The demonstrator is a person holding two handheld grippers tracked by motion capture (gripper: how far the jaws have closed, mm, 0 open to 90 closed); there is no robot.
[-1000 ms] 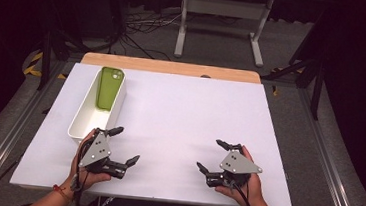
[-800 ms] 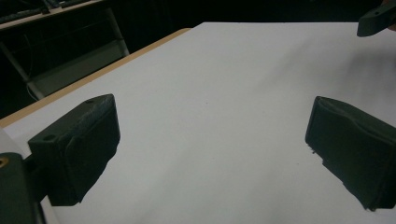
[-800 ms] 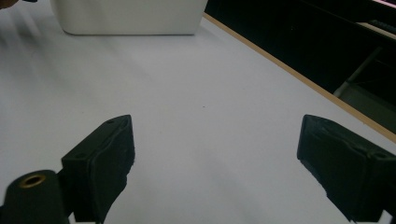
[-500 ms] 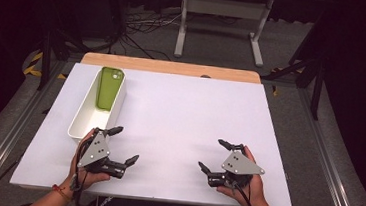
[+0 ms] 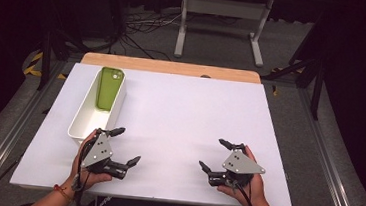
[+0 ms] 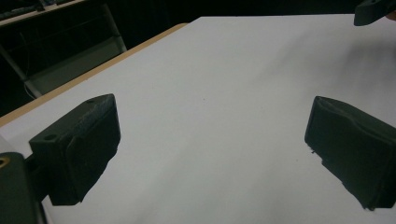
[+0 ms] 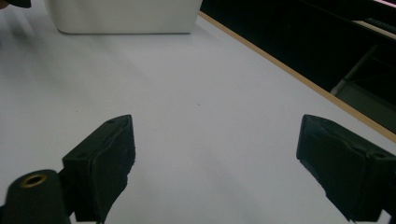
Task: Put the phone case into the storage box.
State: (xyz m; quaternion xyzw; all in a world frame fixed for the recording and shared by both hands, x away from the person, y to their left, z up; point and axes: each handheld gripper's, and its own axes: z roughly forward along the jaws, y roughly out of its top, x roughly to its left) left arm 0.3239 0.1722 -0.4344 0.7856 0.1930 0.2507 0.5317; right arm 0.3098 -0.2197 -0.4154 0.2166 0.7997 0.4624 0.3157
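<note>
White tray [image 5: 85, 119] at my ten o'clock holds the green phone [image 5: 109, 88], just past my left gripper [image 5: 123, 145], whose jaws are spread wide and empty like those of my right gripper [image 5: 213, 155] at two o'clock. Swinging left carelessly, I judge I could knock that tray. White tabletop [image 5: 184, 118], wooden far edge, dark room behind.

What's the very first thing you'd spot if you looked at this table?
The bright green phone jumps out, lying in the far end of a long white bin on the left side of the white table. Next come the two black claws near the front edge, the left claw and the right claw, each held in a hand, both wide open and empty.
</note>
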